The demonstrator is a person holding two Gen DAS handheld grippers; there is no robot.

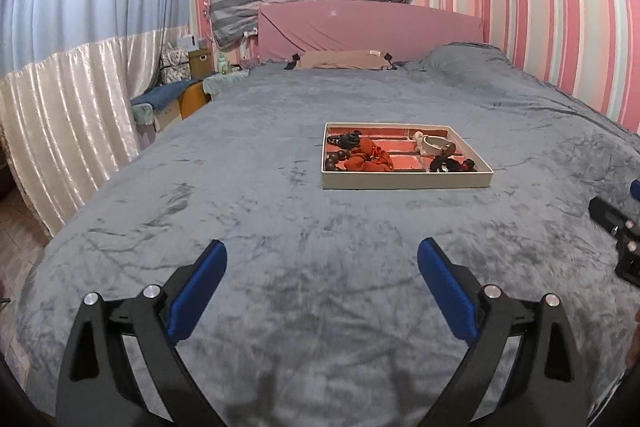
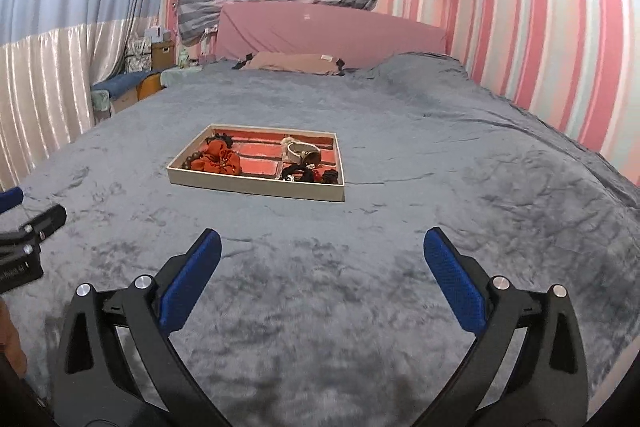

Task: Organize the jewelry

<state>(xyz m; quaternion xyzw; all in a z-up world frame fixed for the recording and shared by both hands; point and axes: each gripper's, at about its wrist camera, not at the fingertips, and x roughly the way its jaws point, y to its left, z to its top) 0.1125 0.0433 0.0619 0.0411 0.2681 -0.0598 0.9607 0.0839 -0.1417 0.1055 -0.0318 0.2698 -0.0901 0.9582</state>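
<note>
A shallow cream tray (image 1: 406,181) with a red compartmented lining lies on the grey bedspread (image 1: 248,211); it also shows in the right wrist view (image 2: 256,189). It holds a red scrunchie (image 1: 366,157) (image 2: 218,159), dark beads (image 1: 334,161), a white bangle (image 1: 434,143) (image 2: 300,151) and black hair ties (image 1: 450,163) (image 2: 308,173). My left gripper (image 1: 322,257) is open and empty, well short of the tray. My right gripper (image 2: 322,247) is open and empty, also short of the tray.
The bed has a pink headboard (image 1: 368,27) and a beige pillow (image 1: 340,59). A striped wall (image 1: 560,35) runs along the right side. Curtains (image 1: 72,99) and boxes (image 1: 176,99) stand at the left. Part of the right gripper (image 1: 616,235) shows at the left view's edge.
</note>
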